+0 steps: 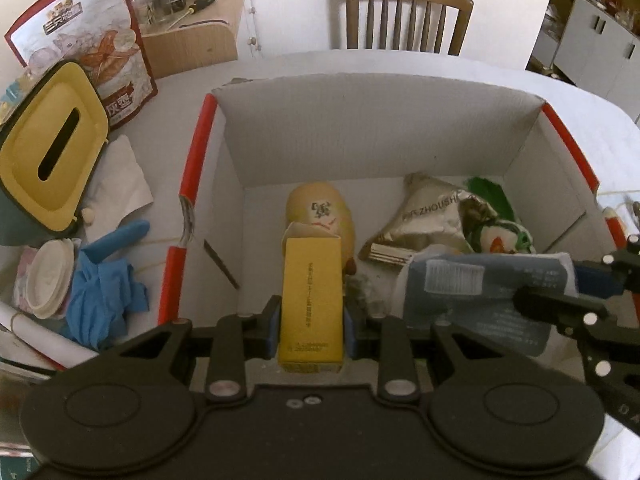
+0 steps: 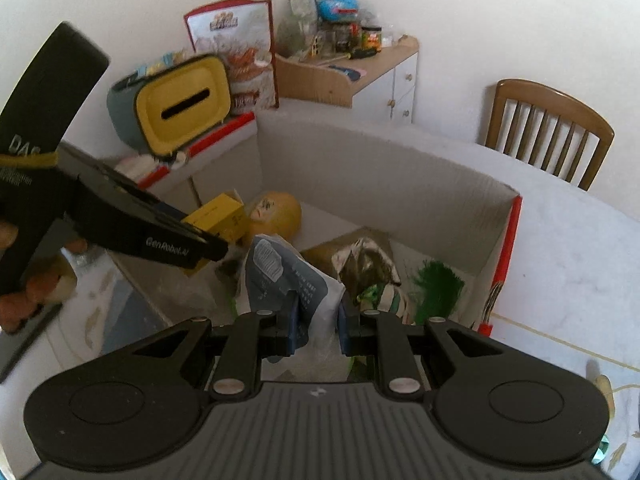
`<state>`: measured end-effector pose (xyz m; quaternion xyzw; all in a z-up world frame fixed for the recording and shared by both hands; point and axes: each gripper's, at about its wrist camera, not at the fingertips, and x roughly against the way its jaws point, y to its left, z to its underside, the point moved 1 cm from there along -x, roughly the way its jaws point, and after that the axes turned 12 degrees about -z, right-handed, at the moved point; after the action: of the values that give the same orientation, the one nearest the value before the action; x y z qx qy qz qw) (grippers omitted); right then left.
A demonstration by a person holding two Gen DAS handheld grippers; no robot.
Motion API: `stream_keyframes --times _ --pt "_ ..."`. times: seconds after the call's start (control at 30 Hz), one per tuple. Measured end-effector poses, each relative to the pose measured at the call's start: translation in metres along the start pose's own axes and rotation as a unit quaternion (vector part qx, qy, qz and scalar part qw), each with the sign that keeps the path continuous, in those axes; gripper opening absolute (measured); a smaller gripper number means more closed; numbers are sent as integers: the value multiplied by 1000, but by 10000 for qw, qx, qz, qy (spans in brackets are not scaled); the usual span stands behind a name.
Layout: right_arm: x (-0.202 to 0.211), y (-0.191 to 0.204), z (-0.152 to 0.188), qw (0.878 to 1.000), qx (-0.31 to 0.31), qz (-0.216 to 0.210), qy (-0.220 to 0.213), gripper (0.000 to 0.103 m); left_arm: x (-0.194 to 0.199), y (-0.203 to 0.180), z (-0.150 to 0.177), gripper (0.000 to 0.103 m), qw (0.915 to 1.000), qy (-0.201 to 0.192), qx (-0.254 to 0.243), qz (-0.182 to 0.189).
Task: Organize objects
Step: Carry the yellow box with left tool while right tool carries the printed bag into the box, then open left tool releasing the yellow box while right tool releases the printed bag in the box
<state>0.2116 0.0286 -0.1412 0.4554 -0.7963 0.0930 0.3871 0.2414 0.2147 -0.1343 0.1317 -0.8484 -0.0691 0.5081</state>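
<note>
Wooden chair (image 1: pixel 408 16) behind table (image 1: pixel 580 92)

Left tool (image 1: pixel 311 316) and right tool (image 2: pixel 317 330) both angled downward, jaws clamped on loads.

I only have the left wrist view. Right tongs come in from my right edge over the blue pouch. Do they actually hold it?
Observer: Yes. The right tongs are shut on the blue-and-white pouch, pads on both sides.
Operator: And what sits right of that pouch? Mine's crowded there.
Observer: A crumpled foil wrapper, then something green and bristly by the cardboard box wall.
Operator: My yellow carton clear of the floor?
Observer: Looks so: the yellow carton, in the left tongs, hangs above the box floor.
</note>
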Motion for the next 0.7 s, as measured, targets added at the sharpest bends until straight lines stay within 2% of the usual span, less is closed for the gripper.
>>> stream_keyframes --times 0.37,0.47,0.57,0.7 --pt "1 -1 -3 9999 -121 12 -11 23 -8 -4 -3 30 9999 146 -38 -1" --pt "5 -2 -4 9998 -181 25 -54 32 -9 -4 -4 33 9999 160 8 34" --pt "10 -4 -4 9994 -318 -33 -114 51 -7 -6 -4 36 9999 135 8 27" --pt "17 -6 -4 9990 -400 -50 -183 53 -1 -9 -2 44 10000 36 -38 2"
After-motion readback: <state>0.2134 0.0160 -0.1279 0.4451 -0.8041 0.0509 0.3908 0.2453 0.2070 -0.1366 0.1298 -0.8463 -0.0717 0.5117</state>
